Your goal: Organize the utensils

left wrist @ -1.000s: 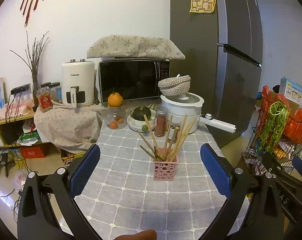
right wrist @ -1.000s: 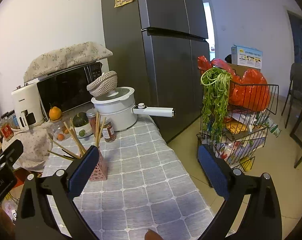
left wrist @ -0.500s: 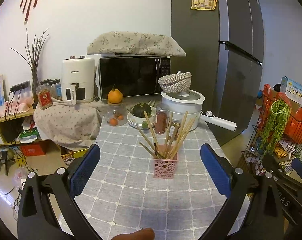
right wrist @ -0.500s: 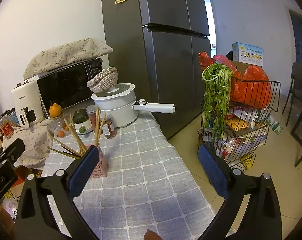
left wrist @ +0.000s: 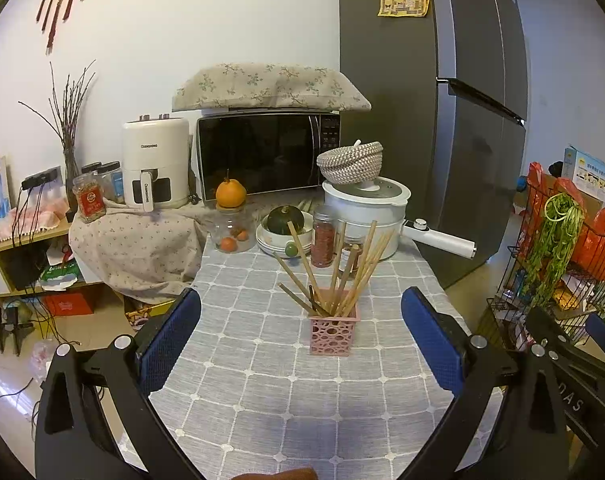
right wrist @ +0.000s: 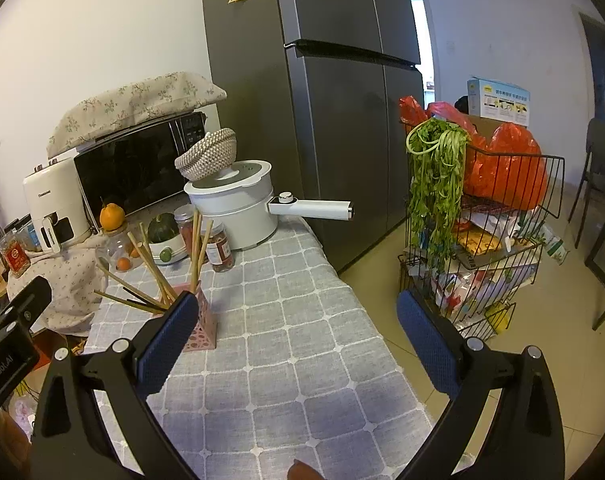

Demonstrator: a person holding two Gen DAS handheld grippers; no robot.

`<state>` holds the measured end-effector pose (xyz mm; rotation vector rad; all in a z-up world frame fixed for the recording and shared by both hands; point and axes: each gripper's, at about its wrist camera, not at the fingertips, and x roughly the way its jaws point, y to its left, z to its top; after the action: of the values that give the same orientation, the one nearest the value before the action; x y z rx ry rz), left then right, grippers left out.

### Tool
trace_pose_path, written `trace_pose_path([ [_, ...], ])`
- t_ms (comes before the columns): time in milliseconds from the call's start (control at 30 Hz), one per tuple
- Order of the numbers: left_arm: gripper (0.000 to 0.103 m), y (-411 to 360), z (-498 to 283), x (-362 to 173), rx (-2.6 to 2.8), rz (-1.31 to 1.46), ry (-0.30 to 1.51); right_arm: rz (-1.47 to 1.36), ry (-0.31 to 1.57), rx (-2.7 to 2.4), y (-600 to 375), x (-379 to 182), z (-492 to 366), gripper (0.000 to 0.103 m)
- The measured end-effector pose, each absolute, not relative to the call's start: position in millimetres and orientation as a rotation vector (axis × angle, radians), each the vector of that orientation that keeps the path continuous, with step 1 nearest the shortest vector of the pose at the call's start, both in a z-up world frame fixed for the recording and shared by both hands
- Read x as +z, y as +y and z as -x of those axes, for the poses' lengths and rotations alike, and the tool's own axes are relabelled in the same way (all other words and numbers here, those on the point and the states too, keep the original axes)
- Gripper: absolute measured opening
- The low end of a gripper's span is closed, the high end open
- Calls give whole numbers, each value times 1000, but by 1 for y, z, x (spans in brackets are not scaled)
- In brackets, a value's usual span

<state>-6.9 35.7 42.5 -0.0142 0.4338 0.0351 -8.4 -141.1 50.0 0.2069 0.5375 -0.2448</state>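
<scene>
In the left wrist view, reading left to right, the air fryer (left wrist: 155, 162) stands at 10 o'clock, the microwave (left wrist: 267, 152) at 12 o'clock, and the white electric pot (left wrist: 366, 210) at 1 o'clock on the far end of the surface (left wrist: 262, 392), which carries a grey checked cloth. The pink perforated holder (left wrist: 333, 333) stands near the centre of the surface, and the wooden chopsticks (left wrist: 344, 268) stand in it, fanned outward at differing angles rather than bundled. No loose utensil is visible on the cloth, so collection appears complete or nearly so; what may remain is straightening the fanned sticks, though this is a judgement only. The left gripper (left wrist: 301, 338) hovers above the near edge of the surface, level, aimed straight at the holder, jaws wide apart and holding nothing. In the right wrist view, the holder (right wrist: 200, 330) sits at 9 o'clock, partly hidden behind the left-hand finger. The right gripper (right wrist: 297, 338) hovers over the right side of the surface, pointed toward the refrigerator (right wrist: 334, 92), jaws wide apart and holding nothing.
</scene>
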Motion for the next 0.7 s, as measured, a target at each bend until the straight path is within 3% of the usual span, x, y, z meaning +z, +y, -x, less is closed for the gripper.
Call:
trace_pose_path([
  [700,96,33,4,39,20,0,444,-207,548,-243,-144,49,7,97],
])
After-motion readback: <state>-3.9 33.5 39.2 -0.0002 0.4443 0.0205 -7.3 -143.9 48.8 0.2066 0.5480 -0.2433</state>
